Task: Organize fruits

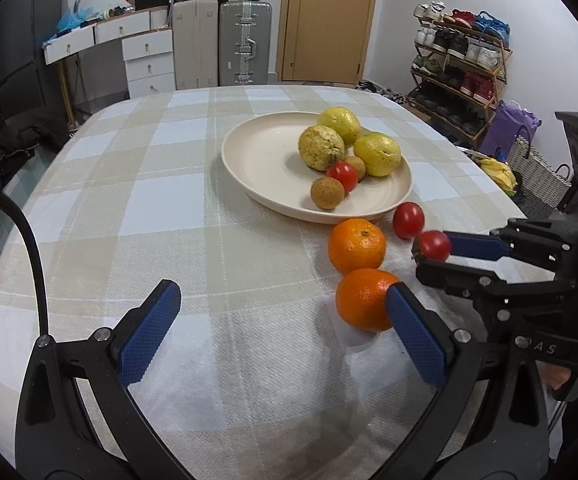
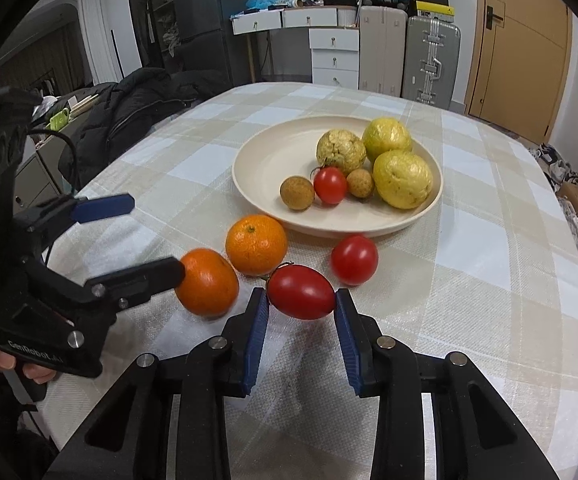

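Observation:
A cream plate [image 1: 273, 160] [image 2: 273, 156] holds three yellow-green fruits [image 2: 403, 178], two brown longans [image 2: 297, 193] and a red tomato [image 2: 330, 185]. On the cloth in front lie two oranges [image 2: 256, 245] [image 1: 356, 245] and a loose tomato [image 2: 354, 260] [image 1: 408, 220]. My right gripper [image 2: 301, 308] [image 1: 429, 254] is shut on an oval tomato [image 2: 301, 298] [image 1: 435, 245], just above the cloth. My left gripper [image 1: 285, 304] [image 2: 145, 236] is open and empty; its right finger touches the nearer orange [image 1: 363, 300] [image 2: 207, 282].
The table has a beige and white checked cloth [image 1: 169, 200]. A black jacket [image 2: 137, 104] lies off its left edge. Suitcases [image 1: 245, 44], white drawers [image 1: 149, 60], a door [image 1: 325, 20] and a shoe rack [image 1: 461, 64] stand behind. Bananas [image 1: 497, 172] lie by a woven basket [image 1: 537, 176].

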The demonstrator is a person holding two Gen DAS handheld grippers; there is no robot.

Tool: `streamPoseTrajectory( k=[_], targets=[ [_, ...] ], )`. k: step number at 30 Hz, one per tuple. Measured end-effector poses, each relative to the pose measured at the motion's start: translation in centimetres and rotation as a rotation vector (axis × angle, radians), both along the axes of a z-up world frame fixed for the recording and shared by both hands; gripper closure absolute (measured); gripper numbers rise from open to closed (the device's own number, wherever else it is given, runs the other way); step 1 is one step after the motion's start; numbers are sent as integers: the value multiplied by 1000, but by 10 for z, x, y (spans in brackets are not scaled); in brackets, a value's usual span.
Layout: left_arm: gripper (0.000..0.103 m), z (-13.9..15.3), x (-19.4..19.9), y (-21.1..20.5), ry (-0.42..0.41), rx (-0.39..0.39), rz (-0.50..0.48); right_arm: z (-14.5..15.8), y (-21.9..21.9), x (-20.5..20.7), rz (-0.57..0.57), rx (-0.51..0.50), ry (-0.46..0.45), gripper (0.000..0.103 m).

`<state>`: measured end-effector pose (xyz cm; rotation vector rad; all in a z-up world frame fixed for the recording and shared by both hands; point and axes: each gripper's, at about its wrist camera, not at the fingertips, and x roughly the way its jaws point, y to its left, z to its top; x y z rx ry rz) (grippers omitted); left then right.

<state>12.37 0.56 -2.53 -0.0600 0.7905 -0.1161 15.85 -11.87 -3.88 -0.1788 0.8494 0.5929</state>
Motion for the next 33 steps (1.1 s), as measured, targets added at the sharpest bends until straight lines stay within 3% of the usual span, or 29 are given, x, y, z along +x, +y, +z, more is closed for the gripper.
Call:
streamPoseTrajectory(
  k=[19, 22, 24, 27, 30, 33],
  targets=[
    [2, -9, 0, -22, 66, -3, -110, 9, -16, 4, -29, 43, -12, 68],
    [11, -11, 2, -21, 81, -26, -127, 9, -19, 5, -32, 50, -10, 68],
    [31, -14, 4, -21, 104, -39, -144, 11, -19, 4, -32, 57, -11, 68],
    [48, -17, 4, -23, 123, -46, -172, 13, -21, 3, -34, 62, -17, 68],
    [60, -17, 2, -27, 124, -56, -209, 16, -22, 3, -34, 71, -21, 68],
    [64, -17, 0, -33, 122, -37, -227, 17, -22, 2, -33, 71, -25, 68]
  ],
)
